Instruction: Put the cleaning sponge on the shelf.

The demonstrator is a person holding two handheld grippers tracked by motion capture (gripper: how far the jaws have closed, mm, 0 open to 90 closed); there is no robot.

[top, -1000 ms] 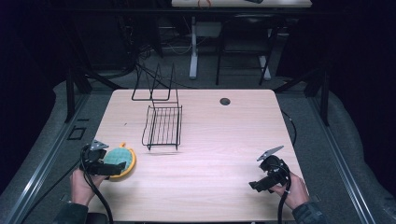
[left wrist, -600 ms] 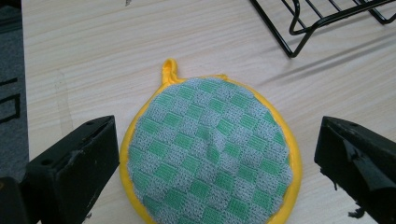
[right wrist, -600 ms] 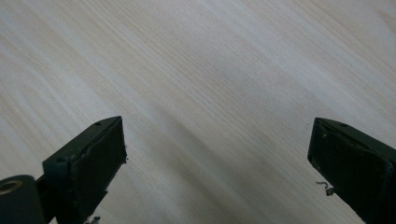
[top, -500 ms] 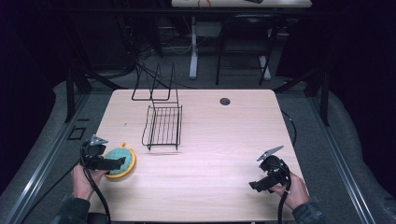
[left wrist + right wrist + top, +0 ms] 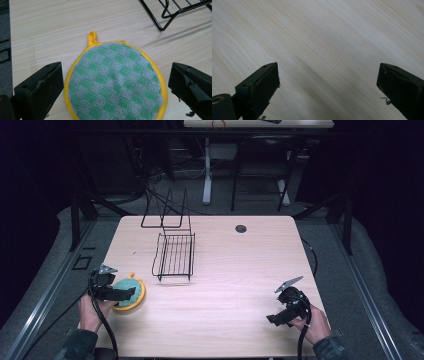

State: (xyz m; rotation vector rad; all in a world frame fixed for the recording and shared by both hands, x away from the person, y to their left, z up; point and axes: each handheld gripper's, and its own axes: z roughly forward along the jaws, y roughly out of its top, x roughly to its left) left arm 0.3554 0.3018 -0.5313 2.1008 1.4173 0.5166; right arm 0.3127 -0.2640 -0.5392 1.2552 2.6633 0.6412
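A round pot holder (image 5: pixel 129 290) with a yellow rim, a small loop and a green-and-grey checked face lies flat near the table's left front. My left gripper (image 5: pixel 125 293) hovers right over it, open, its jaws standing either side of the pot holder (image 5: pixel 115 83) without touching it. At the right front my right gripper (image 5: pixel 274 318) is open, low over bare wood (image 5: pixel 324 50), with nothing between its jaws. A black wire rack (image 5: pixel 174 256) stands at the table's middle left.
The wire rack's corner (image 5: pixel 172 17) lies just beyond the pot holder. A taller black wire frame (image 5: pixel 162 212) stands at the table's far left edge. A round cable hole (image 5: pixel 241 228) sits near the far edge. Dark floor and table legs surround the table (image 5: pixel 240 270).
My left gripper has slid slightly forward over the pot holder. The right gripper has stayed put.
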